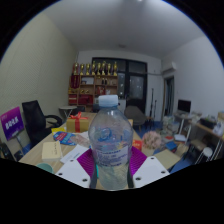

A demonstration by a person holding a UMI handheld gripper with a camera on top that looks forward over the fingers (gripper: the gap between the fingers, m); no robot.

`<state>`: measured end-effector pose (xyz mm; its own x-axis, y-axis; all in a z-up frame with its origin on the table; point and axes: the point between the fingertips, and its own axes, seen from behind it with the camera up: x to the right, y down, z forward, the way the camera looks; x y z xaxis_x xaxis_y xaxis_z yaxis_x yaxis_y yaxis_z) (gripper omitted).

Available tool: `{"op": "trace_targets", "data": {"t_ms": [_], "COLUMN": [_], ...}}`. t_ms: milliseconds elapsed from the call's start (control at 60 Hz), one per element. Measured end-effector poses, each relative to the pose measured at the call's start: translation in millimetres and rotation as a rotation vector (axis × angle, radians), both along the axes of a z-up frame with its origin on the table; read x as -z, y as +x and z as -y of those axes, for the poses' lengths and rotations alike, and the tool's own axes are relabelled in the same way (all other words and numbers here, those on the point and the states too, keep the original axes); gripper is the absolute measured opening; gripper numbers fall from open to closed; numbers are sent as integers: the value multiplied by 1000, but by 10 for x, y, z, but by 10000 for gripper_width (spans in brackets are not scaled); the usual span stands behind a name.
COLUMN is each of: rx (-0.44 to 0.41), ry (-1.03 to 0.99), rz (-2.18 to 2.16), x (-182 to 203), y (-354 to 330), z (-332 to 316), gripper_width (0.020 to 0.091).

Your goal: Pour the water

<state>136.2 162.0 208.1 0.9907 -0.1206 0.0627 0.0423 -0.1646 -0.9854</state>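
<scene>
The claw appears clamped on a capped water bottle, above a cluttered counter; far shelves line the room's back wall.

The place looked like an office or workroom. A long table was strewn with colourful packets, a black swivel chair stood beside it, a wooden shelf of bottles lined the far white wall, and computer monitors sat on a side desk.

Bottle label: blue band, print too small to read.
Purple sign: white characters, not legible.
</scene>
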Motion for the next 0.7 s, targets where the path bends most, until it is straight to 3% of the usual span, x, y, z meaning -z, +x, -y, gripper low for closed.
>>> {"op": "trace_targets", "data": {"t_ms": [83, 100, 183, 367, 400, 483, 550, 583, 700], "rx": [-6, -2, 1, -82, -93, -90, -94, -94, -84], "ry": [-19, -17, -43, -76, -95, -39, -46, -49, -140], "rz": [-67, -73, -103, -131, -138, -151, -153, -152, -129], "x": [370, 588, 864, 1275, 1391, 1324, 1328, 1318, 1372], "y": [133, 61, 282, 176, 157, 235, 145, 128, 176], "z": [-22, -120, -71, -9, 98, -27, 78, 94, 143], "gripper_width": [423, 423, 422, 422, 451, 431, 476, 558, 693]}}
